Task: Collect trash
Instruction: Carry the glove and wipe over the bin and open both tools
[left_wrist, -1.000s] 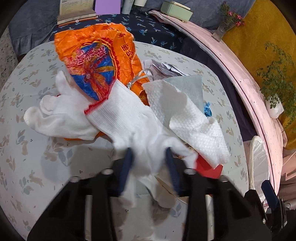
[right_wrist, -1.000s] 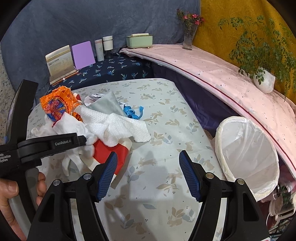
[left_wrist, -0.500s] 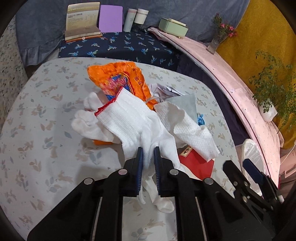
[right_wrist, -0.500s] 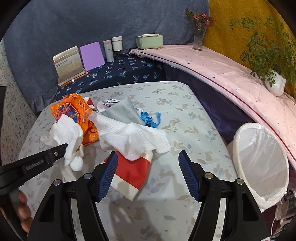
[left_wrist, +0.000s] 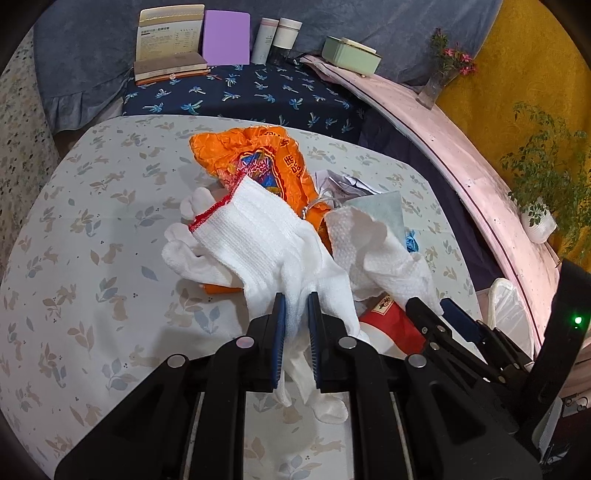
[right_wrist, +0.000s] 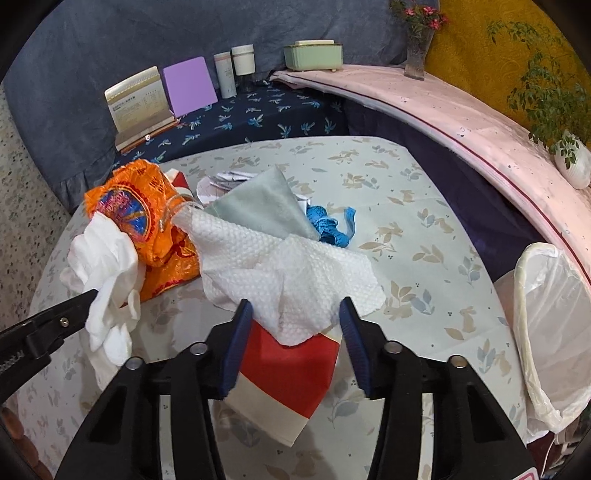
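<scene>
Left wrist view: your left gripper (left_wrist: 295, 321) pinches one white knit glove (left_wrist: 266, 240) tight between its blue pads, lifted off the table (left_wrist: 92, 258). Your right gripper (right_wrist: 293, 325) has just been closing; its jaws straddle one white paper towel (right_wrist: 280, 269) and one red-and-cream wrapper (right_wrist: 288, 373), not yet pressing. Behind lie one orange bag (right_wrist: 147, 206), one grey cloth (right_wrist: 258, 206), one blue scrap (right_wrist: 332, 225). One lined bin (right_wrist: 546, 325) stands right. Farthest: two bottles (right_wrist: 234, 72).
</scene>
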